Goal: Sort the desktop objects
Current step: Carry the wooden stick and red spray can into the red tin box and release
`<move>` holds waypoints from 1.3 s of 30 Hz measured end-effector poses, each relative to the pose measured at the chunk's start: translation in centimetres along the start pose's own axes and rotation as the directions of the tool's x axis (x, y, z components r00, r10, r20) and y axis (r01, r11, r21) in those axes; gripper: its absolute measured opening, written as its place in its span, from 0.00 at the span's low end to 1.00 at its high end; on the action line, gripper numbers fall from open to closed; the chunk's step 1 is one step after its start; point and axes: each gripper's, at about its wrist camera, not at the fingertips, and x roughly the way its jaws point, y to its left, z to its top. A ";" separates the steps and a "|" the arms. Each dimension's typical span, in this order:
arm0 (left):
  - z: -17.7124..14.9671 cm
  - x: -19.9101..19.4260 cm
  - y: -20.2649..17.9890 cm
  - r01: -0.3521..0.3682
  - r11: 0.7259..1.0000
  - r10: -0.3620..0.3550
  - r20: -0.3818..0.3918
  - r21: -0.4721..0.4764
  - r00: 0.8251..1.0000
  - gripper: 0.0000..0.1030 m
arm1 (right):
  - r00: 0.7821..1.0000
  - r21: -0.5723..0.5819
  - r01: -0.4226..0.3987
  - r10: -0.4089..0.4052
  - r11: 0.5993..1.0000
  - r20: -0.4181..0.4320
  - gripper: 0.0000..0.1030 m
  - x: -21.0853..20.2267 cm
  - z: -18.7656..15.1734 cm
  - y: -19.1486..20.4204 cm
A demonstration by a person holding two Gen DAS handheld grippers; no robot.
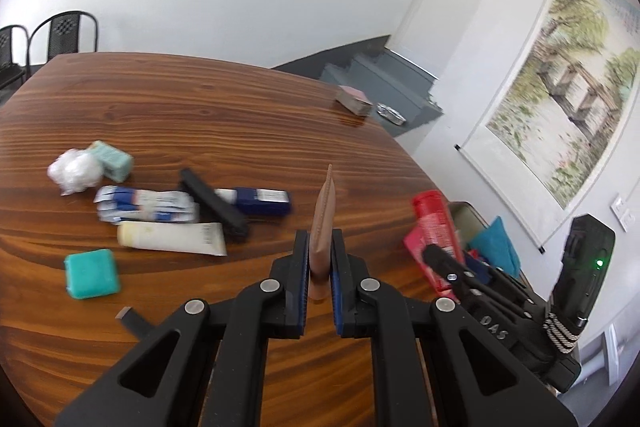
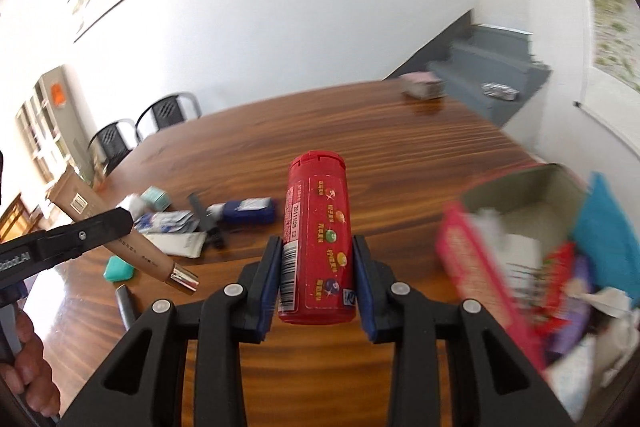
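Right gripper [image 2: 316, 279] clamped on red candy bottle [image 2: 318, 239], long axis pointing ahead; box [image 2: 560, 187] sits just right, left gripper [image 1: 320, 267] pinching beige tube [image 1: 323, 223]

clear: far table [image 1: 200, 99] | blocked: clutter (left) white tube [image 1: 172, 238]

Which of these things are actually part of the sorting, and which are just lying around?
Part of the job: beige tube in left gripper; red canister in right gripper; box; white tube.

Lying about: chairs; painting; stairs.
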 end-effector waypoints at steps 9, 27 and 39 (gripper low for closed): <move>0.7 2.1 -8.3 0.115 0.988 -0.113 -0.027 0.101 0.993 0.10 | 0.989 0.143 0.125 -0.134 0.982 0.058 0.36 -4.9 -0.2 -8.9; -0.5 10.2 -20.5 0.339 0.920 -0.282 -0.271 0.196 0.921 0.10 | 0.980 0.245 0.183 -0.197 0.952 0.032 0.36 -6.5 -2.3 -15.5; -0.8 15.1 -21.4 0.235 0.946 -0.159 -0.312 0.223 0.937 0.50 | 0.983 0.257 0.174 -0.185 0.951 0.019 0.37 -5.8 -2.2 -16.3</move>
